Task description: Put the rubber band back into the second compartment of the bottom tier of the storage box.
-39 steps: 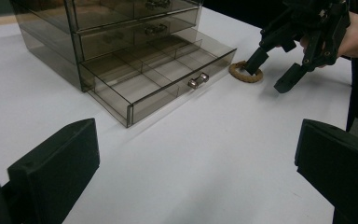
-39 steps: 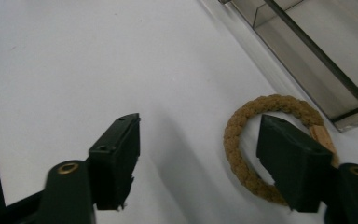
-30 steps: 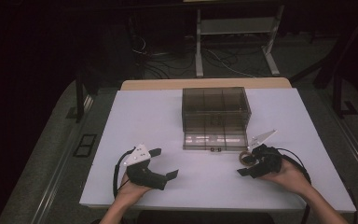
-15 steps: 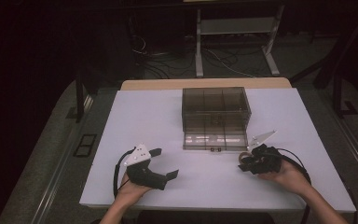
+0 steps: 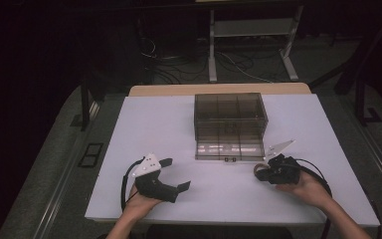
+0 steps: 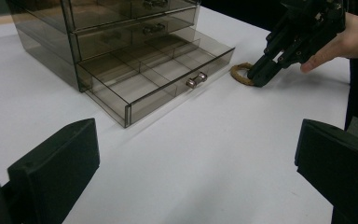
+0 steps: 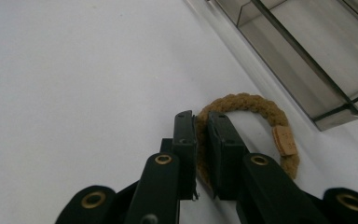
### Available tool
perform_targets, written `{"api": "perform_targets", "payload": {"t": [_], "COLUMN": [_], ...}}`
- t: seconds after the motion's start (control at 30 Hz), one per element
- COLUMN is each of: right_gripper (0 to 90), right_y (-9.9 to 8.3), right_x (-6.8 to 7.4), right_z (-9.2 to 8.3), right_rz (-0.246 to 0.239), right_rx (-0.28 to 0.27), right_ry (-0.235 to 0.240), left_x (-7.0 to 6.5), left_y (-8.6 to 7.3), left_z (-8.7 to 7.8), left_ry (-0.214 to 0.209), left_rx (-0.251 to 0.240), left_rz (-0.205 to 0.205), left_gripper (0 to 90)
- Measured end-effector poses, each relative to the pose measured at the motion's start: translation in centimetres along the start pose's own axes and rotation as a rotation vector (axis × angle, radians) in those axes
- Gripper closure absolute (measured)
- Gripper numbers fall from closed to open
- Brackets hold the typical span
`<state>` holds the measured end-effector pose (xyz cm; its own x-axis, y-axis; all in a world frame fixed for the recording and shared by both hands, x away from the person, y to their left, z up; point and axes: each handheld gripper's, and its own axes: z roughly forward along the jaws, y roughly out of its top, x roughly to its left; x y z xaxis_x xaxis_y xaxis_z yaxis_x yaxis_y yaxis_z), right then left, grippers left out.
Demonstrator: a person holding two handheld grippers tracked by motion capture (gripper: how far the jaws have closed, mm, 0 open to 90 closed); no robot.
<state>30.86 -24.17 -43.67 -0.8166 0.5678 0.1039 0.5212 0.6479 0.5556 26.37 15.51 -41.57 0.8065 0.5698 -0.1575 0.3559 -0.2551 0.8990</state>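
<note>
The right tool (image 7: 201,154) has just been closing its jaws and now pinches the brown rope ring (image 7: 254,105), which lies on the white bench (image 5: 229,191) just beside the open bottom drawer (image 6: 161,81). The left tool (image 5: 171,174) rests released, near left.

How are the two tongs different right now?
The right tongs are pinched on the brown rope ring, having just been closing; the left tongs hold nothing.
The right tongs have their jaws nearly together, while the left tongs' jaws stand wide apart.
The right tongs sit beside the open drawer of the clear box; the left tongs rest farther from it.
Both are black, each in a hand.
</note>
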Motion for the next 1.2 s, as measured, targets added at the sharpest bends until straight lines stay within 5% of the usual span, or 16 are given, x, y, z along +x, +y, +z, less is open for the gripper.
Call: {"api": "perform_targets", "payload": {"t": [1.2], "right_gripper": [82.3], "right_y": [-0.1], "right_x": [-0.2], "right_z": [-2.2], "right_rz": [0.033], "right_rx": [-0.072], "right_ry": [0.054], "left_x": [0.0], "left_y": [0.0], "left_z": [0.0], "left_ry": [0.000], "left_rx": [0.003], "left_rz": [0.002], "left_gripper": [0.0]}}
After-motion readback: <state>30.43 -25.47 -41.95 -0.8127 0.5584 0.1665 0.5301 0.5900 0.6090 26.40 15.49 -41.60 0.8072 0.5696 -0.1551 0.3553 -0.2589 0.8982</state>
